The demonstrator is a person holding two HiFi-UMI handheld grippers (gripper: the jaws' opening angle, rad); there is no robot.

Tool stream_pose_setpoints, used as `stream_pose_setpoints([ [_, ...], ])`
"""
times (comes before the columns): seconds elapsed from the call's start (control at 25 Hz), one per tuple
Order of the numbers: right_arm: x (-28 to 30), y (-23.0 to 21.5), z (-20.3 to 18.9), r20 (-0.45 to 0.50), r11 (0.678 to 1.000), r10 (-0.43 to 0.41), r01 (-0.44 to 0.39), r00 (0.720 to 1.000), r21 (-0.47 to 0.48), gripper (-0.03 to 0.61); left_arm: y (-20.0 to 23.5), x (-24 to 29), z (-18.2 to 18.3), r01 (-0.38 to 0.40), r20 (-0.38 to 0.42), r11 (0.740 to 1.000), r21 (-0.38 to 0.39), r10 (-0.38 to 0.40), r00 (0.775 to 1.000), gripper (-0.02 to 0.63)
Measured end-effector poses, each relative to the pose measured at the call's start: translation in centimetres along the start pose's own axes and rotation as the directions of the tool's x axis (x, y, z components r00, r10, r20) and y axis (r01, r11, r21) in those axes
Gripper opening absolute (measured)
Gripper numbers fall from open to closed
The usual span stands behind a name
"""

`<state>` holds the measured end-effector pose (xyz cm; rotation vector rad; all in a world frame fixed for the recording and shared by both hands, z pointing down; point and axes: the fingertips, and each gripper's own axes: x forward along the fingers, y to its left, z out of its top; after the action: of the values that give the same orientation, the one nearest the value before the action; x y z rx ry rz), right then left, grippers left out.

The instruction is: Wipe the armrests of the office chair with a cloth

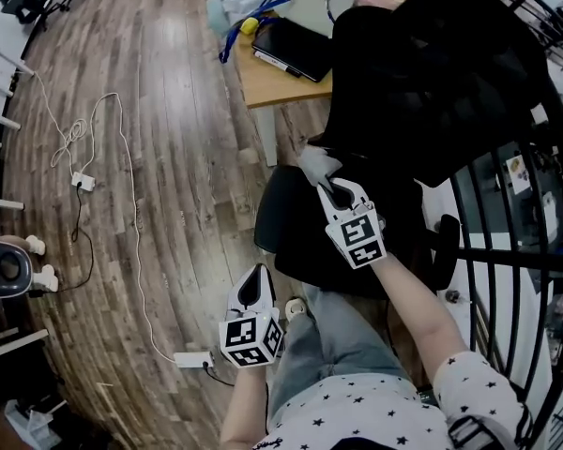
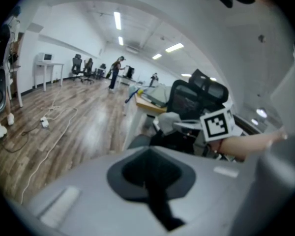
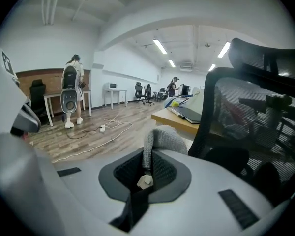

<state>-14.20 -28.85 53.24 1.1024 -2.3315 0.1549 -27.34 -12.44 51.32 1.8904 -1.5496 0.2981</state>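
Right gripper view shows right tongs [image 3: 146, 175] clamped on grey cloth [image 3: 165, 138]; left tongs [image 2: 148, 171] together.

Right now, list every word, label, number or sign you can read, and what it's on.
None readable in any view.
The cubes on the left claw and right claw: square marker patterns, no letters.
The cloth in the right claw: no print.
The small card right of the chair: too small to read.
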Motion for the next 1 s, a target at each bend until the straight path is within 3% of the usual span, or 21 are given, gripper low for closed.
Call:
stream_pose_setpoints([
  [0.64, 10.2, -1.9, -4.9, -0.151, 0.984, 0.005, -0.031, 0.989, -0.173, 0.029, 1.1, 5.1, -1.5, -0.022, -0.051, 0.999, -0.035, 0.021, 0.999, 0.005],
  [1.0, 12.3, -0.4, -6.5, -0.212, 0.976, 0.039, -0.083, 0.976, -0.201, 0.029, 1.0, 5.9, -1.7, -0.018, -0.056, 0.999, -0.041, 0.016, 0.998, 0.005],
])
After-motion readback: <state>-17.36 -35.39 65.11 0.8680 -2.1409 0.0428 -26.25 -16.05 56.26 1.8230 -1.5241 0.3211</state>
